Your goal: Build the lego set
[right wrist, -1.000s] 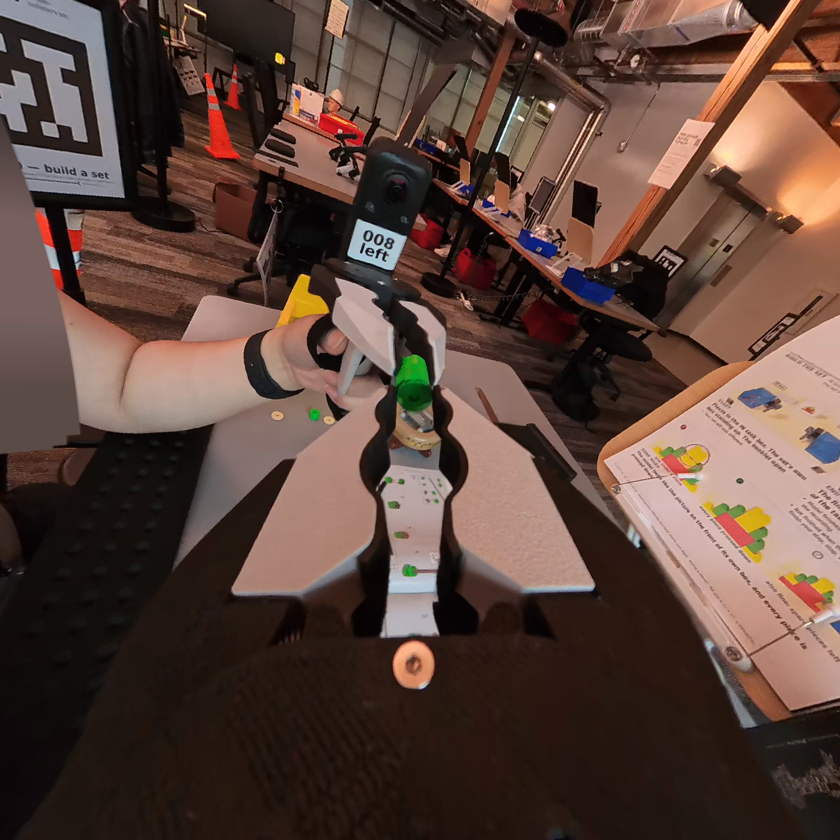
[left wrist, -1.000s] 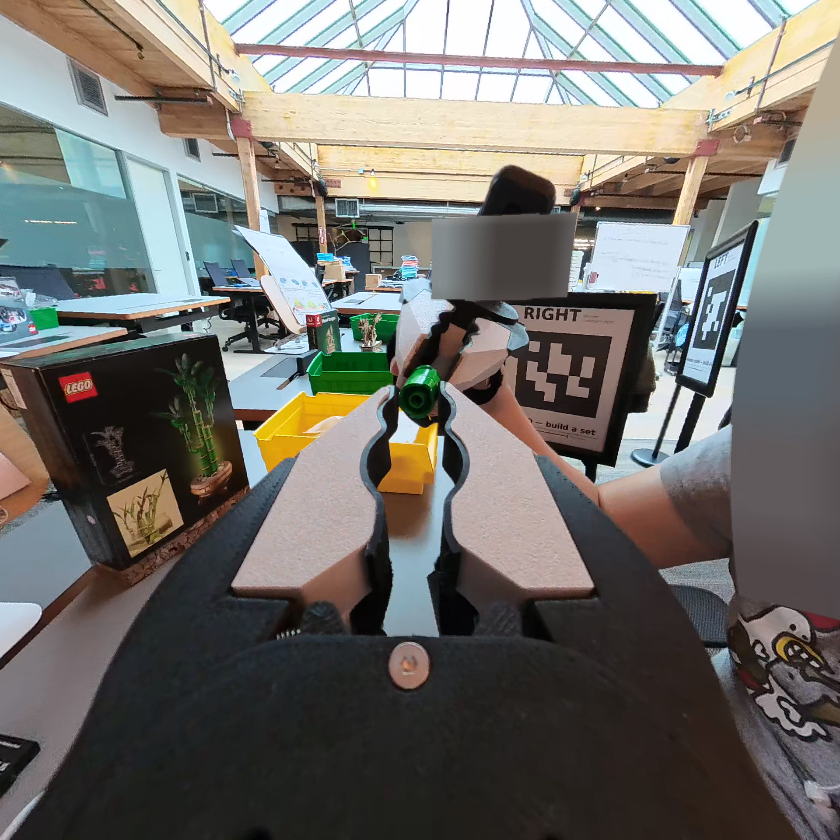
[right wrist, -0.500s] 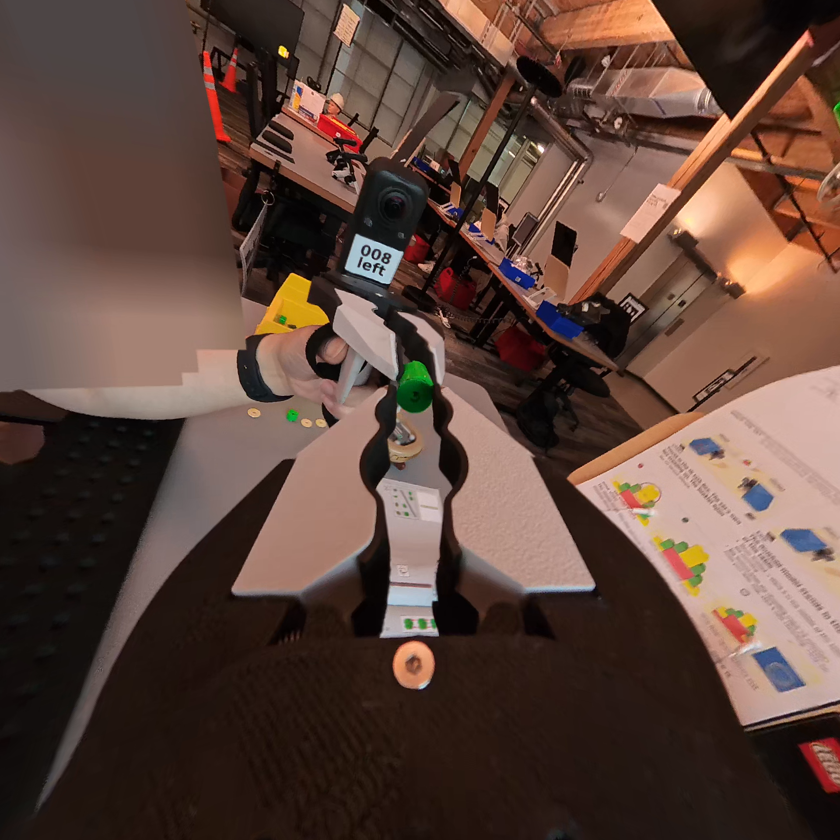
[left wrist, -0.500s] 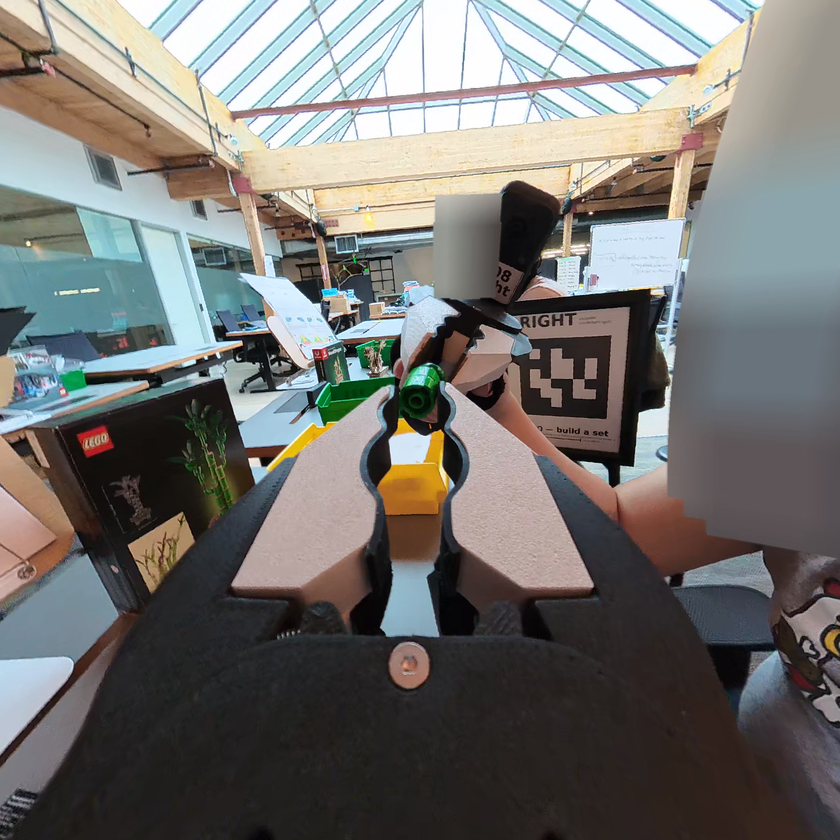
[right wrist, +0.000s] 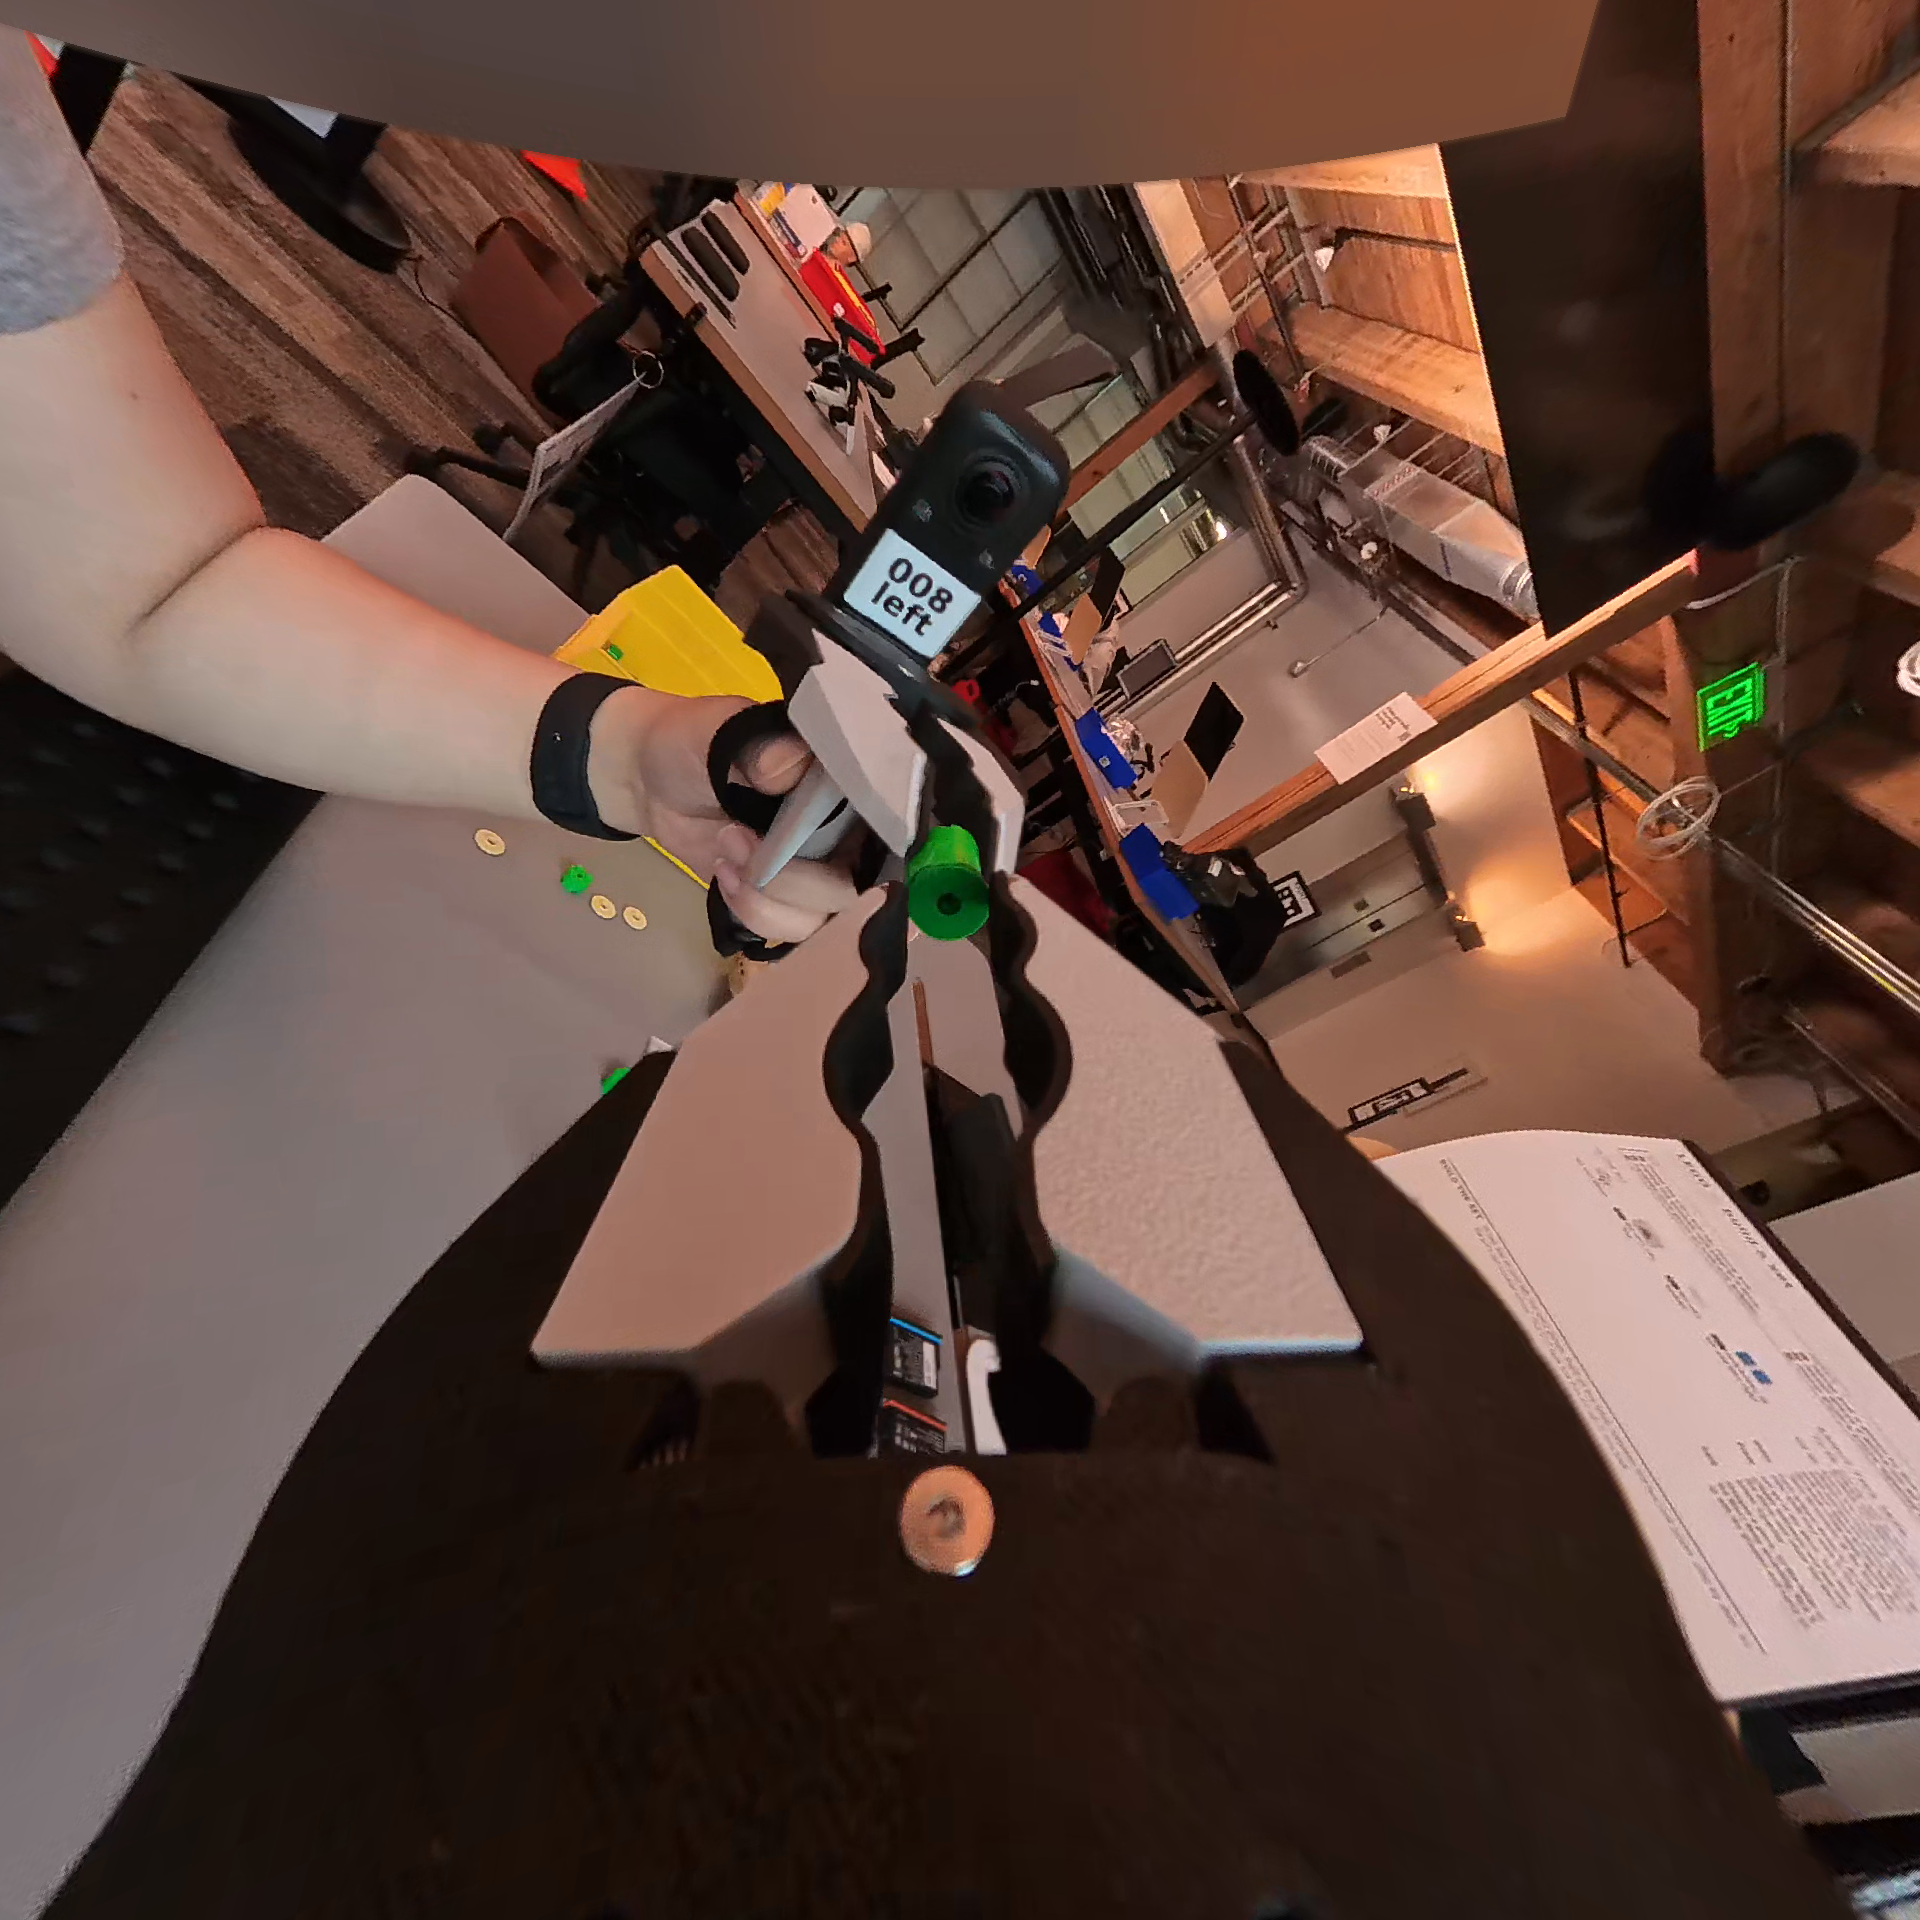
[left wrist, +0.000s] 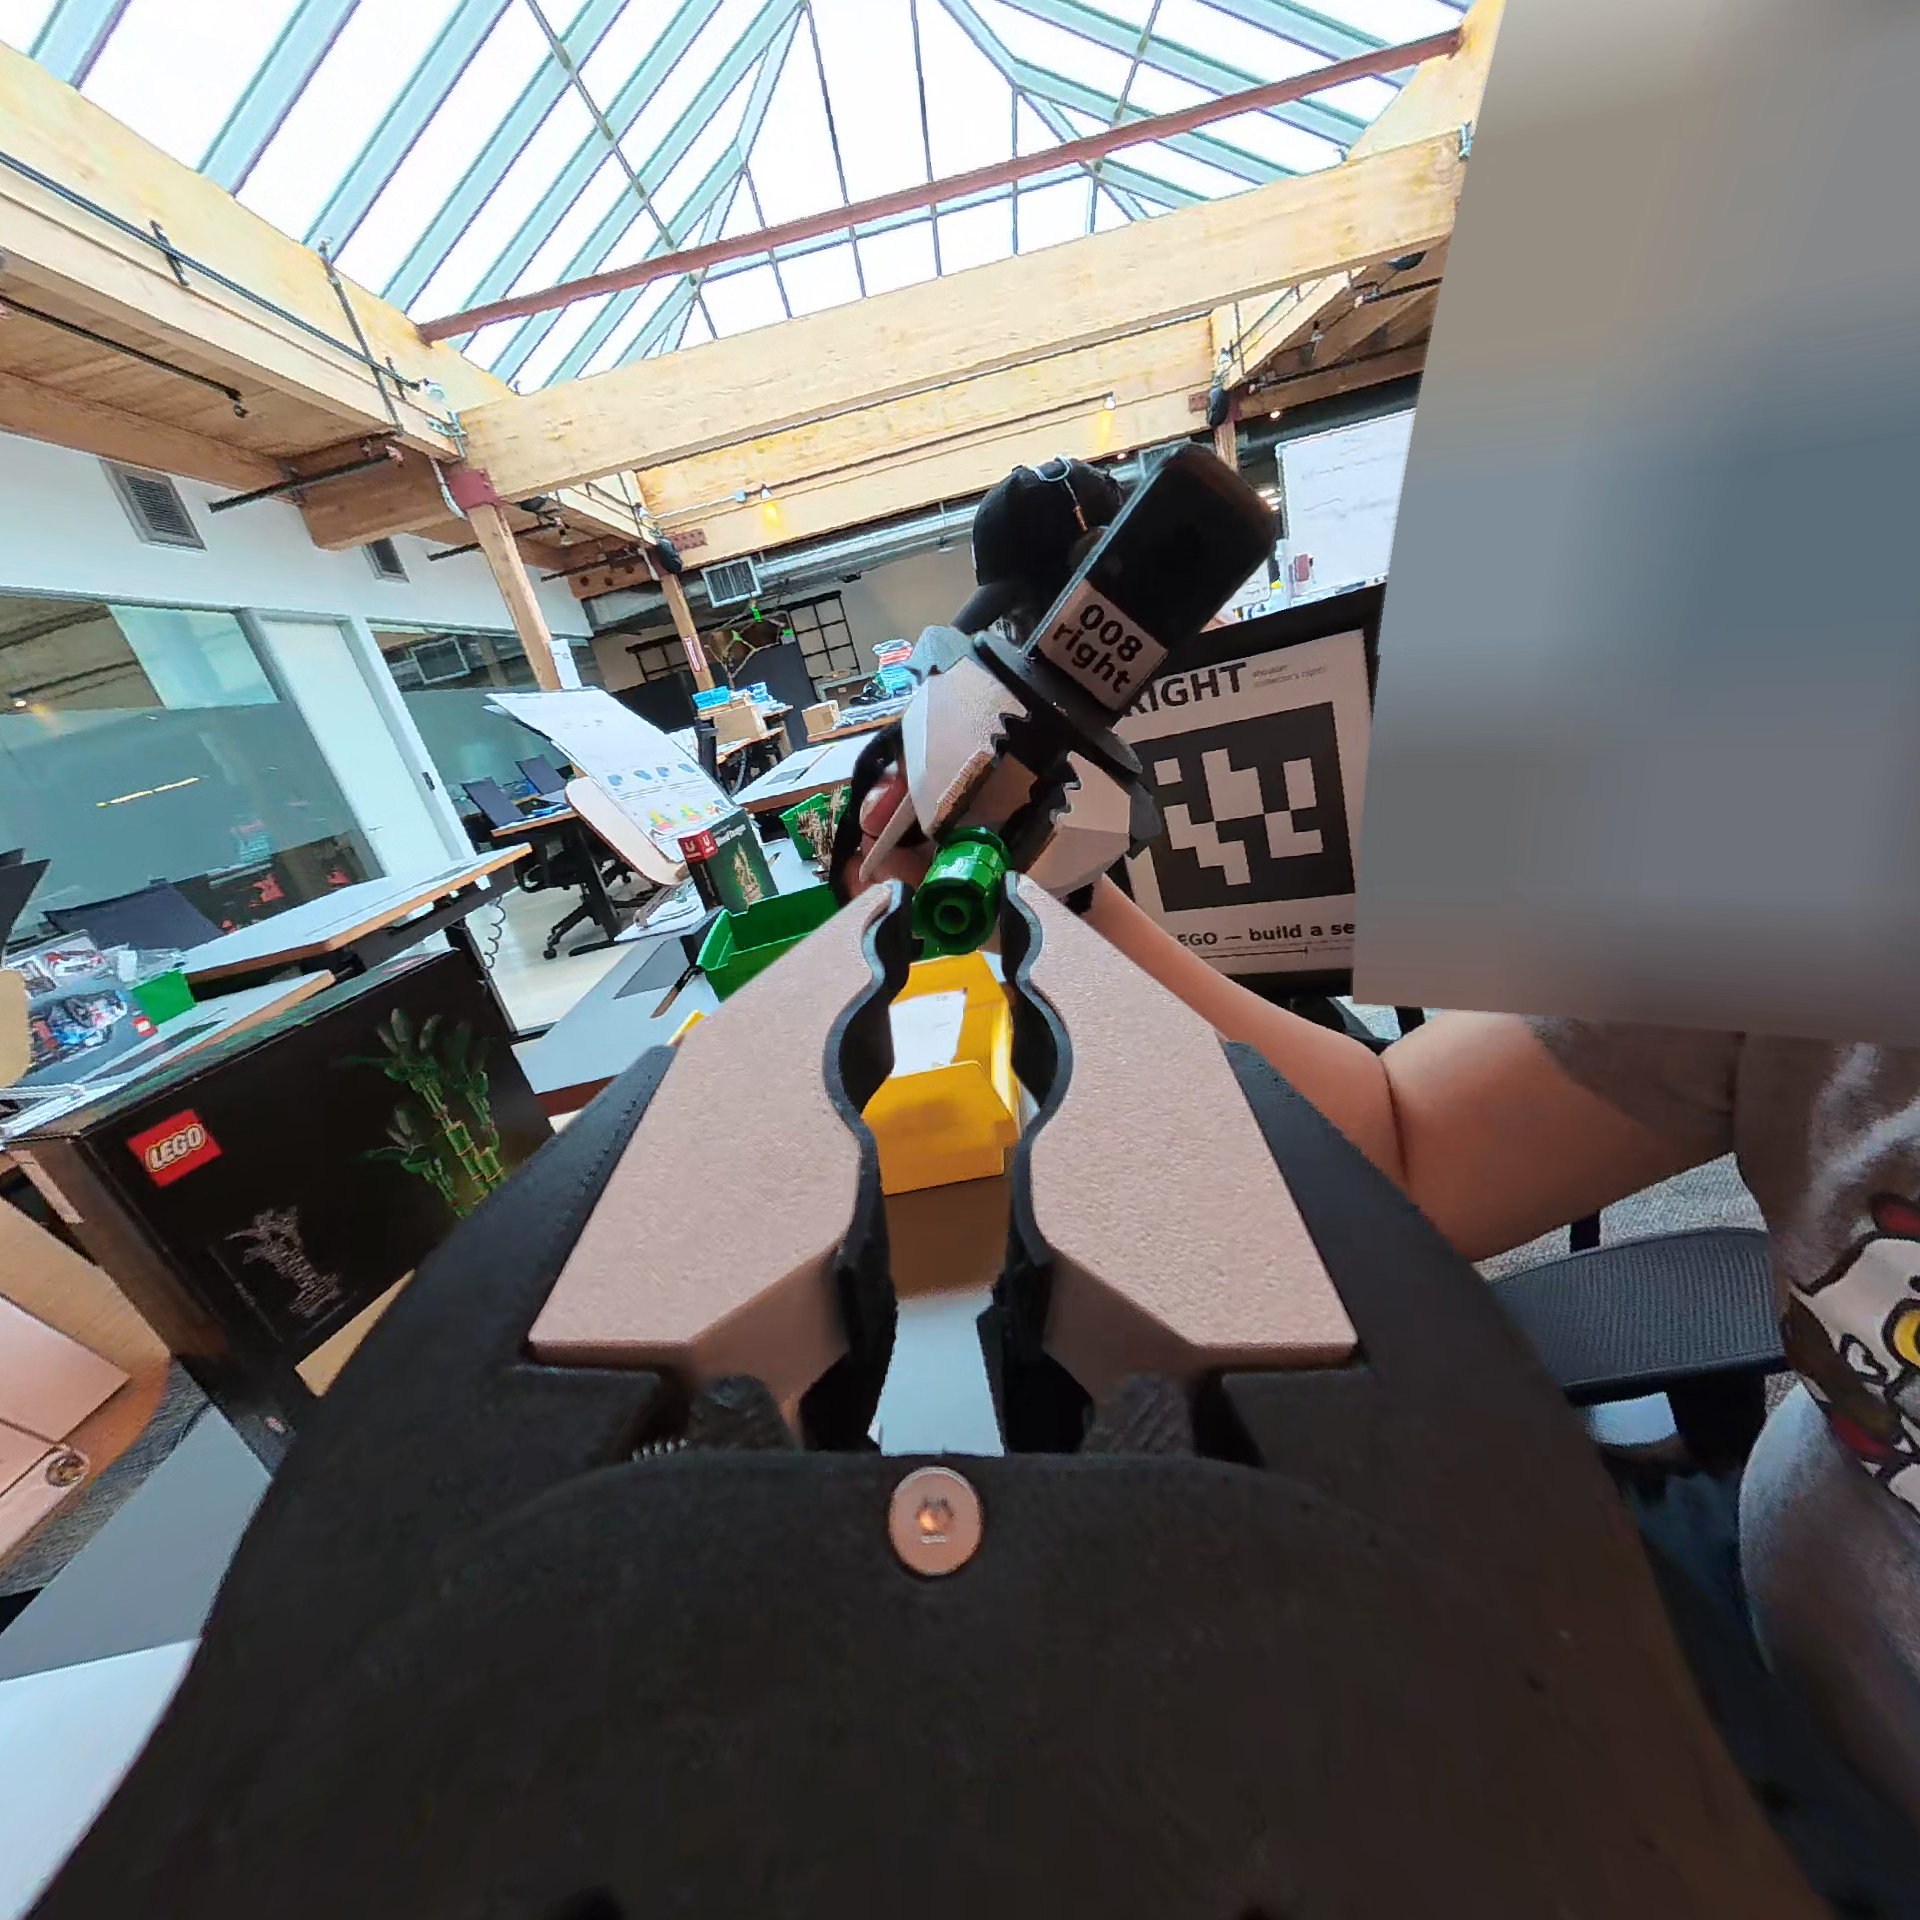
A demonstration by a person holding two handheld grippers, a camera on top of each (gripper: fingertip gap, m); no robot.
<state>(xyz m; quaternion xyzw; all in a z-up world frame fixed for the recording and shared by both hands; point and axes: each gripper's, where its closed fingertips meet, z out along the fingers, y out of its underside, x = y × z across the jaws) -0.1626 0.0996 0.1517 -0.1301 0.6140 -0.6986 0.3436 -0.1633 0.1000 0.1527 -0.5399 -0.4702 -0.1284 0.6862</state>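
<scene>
Pinching a green cylindrical lego piece (left wrist: 958, 906) between the tips of the left gripper (left wrist: 951, 920), closed on it with only the piece's width between the fingertips, lifted well above the desk (right wrist: 343, 1049). Pointing its round open end back toward the left wrist camera, long axis running roughly along the fingers and tilting up to the right. Meeting the right gripper (left wrist: 997, 842) at the far end of the same piece, white fingers closing around it from beyond. Showing, in the right wrist view, the same green piece (right wrist: 943, 885) held at the right gripper's (right wrist: 945, 904) tips, flared end facing that camera, with the left gripper (right wrist: 951, 821) clamping its far end; both grippers gripping it at once. Lying loose on the desk below, small tan discs (right wrist: 603, 906) and a green stud (right wrist: 572, 879). Sitting farther back, a yellow bin (left wrist: 940, 1081), a green bin (left wrist: 758, 925) and the black set box (left wrist: 281, 1153).
</scene>
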